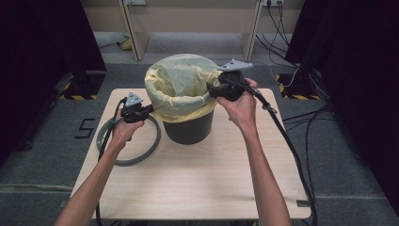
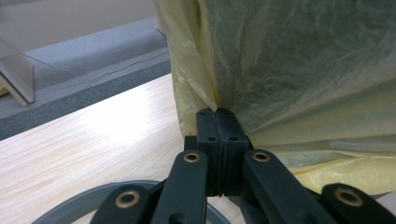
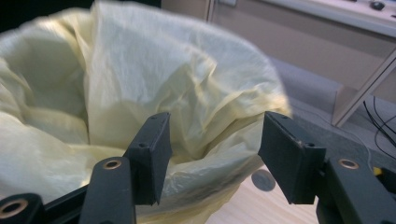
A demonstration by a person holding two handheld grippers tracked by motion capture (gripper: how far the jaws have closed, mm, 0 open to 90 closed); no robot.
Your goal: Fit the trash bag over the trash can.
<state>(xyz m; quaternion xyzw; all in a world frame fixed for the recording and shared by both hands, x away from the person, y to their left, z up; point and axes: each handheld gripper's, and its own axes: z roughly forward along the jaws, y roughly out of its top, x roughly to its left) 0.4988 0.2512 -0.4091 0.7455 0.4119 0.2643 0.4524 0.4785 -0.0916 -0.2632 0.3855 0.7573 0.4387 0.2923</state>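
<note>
From the high view I see the black bin (image 1: 189, 128) standing on the wooden table (image 1: 197, 179), with the yellow bag (image 1: 176, 87) folded over its rim. My left gripper (image 1: 149, 109) touches the bag's left edge, above the grey ring (image 1: 141, 155). My right gripper (image 1: 210, 89) is at the right edge.

In the left gripper view, the jaws are pressed together on a fold of the bag (image 2: 212, 100).

In the right gripper view, the jaws stand apart, with the bag's edge (image 3: 205, 149) between them; the pads do not press it.

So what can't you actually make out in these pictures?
- High view: the bin's inside, hidden by the yellow bag.
- High view: part of the grey ring, under the left tongs and hand.
- Right gripper view: the bag's near edge is blurred, so contact with the open right tongs is unclear.
</note>
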